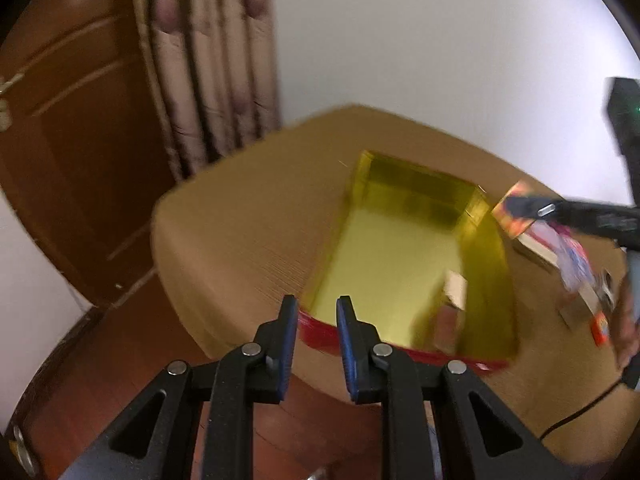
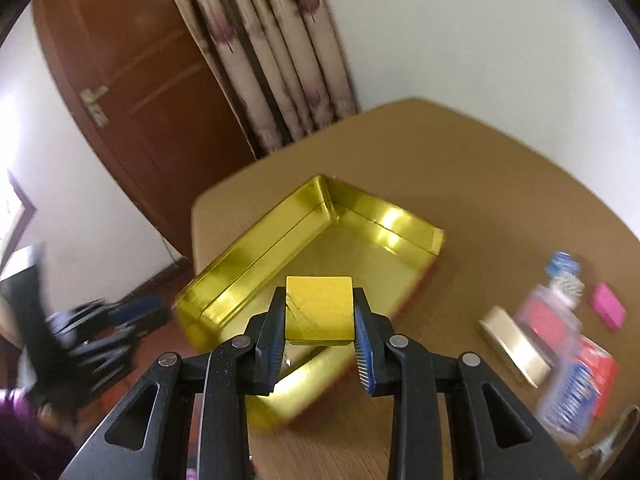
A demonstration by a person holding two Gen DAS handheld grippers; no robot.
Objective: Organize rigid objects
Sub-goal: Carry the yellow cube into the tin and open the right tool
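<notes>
1. Between the blue pads of the right gripper (image 2: pixel 320 312) sits a small gold box (image 2: pixel 319 307), pinched on its two side faces and held clear above the gold tin tray (image 2: pixel 256 252).
2. Below that box the tray lies open on the tan table (image 2: pixel 460 168), its shiny inner walls catching the light and a red outer band showing along its near edge.
3. To the tray's right, towards the table's right edge, lie a flat pale-gold tin (image 2: pixel 516 348), a clear bottle with a blue cap (image 2: pixel 560 292), a pink block (image 2: pixel 609 310) and a red-and-blue packet (image 2: pixel 580 384), all blurred.
4. At the tray's near rim, in the left wrist view, the left gripper (image 1: pixel 317 312) hovers with its fingers drawn close together, a narrow gap between the pads and nothing in it.
5. Its tips stand just over the red band of the tray (image 1: pixel 400 248), by the table's near edge; whether they touch it I cannot tell.
6. Beyond the tray's far right corner in that view, the right gripper (image 1: pixel 520 206) shows as a dark blurred bar over colourful cartons (image 1: pixel 560 248).
7. Behind the table hang a striped curtain (image 2: pixel 276 52) and a brown wooden door (image 2: pixel 132 80) against a white wall.
8. Left of the table, a purple sleeve (image 2: pixel 24 436) appears at the lower edge of the right wrist view.
</notes>
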